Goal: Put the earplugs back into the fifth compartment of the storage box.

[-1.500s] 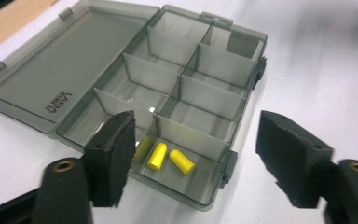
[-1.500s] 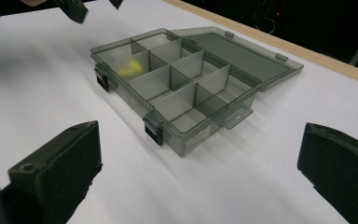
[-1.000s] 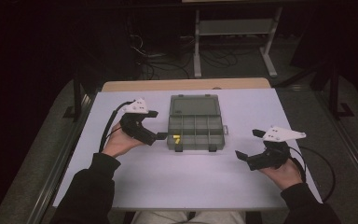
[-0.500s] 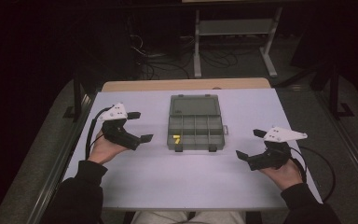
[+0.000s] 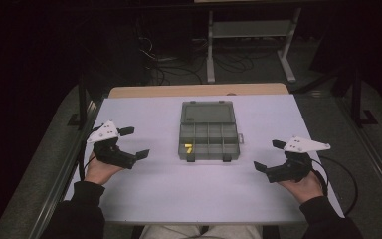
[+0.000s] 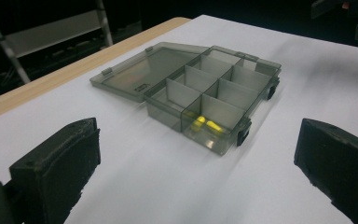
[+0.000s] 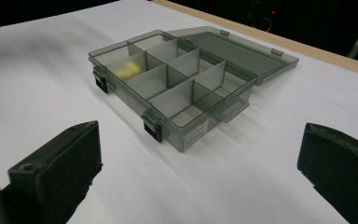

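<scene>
A smoky grey compartment box (image 5: 224, 149) lies open in the middle of the white table, its lid (image 5: 208, 112) flat behind it. A small yellow piece (image 5: 189, 148) sits in the near-left compartment. My left gripper (image 5: 137, 142) rests near the table's left edge, apart from the box; its jaws have just been opening and stand open with nothing between them. My right gripper (image 5: 267, 155) stands open to the right of the box, empty too. The left gripper view (image 6: 198, 154) shows the box (image 6: 214, 88) and yellow piece (image 6: 205, 124). The right gripper view (image 7: 200, 154) shows the box (image 7: 168, 79) and the yellow piece (image 7: 127, 68).
The white table surface (image 5: 179, 189) ends in a wooden strip (image 5: 199, 90) at the far side. A metal stand (image 5: 248, 30) and cables lie on the dark floor beyond. The right gripper's cable (image 5: 345, 174) loops off the table's right edge.
My left hand has drawn its gripper leftward, away from the box's front-left corner toward the table's left edge. The right gripper and the box have stayed put.
</scene>
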Demonstrator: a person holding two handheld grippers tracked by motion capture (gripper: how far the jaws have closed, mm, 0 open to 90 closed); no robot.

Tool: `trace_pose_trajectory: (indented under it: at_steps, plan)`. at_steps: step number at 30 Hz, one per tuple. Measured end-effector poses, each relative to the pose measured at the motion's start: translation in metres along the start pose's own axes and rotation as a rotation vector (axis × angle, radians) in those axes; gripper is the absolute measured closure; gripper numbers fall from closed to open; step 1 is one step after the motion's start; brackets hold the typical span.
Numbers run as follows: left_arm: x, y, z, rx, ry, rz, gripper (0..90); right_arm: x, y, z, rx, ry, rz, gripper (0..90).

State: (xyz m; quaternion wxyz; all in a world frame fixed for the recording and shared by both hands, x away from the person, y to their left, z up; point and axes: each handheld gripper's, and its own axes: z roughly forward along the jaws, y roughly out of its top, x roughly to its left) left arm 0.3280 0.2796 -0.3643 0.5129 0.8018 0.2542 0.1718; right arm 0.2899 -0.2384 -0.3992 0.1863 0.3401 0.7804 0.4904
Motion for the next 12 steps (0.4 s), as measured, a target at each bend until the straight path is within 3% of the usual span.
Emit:
trace_pose_trajectory:
  at_steps: [8,12]
  plan:
    - [0.001,-0.014,-0.025,-0.057,0.077,-0.027,0.3,-0.003,-0.002,-0.005,-0.018,-0.013,0.022,0.0]
    - [0.003,-0.019,-0.030,-0.080,0.092,-0.044,0.3,-0.003,-0.003,-0.005,-0.020,-0.011,0.019,0.0]
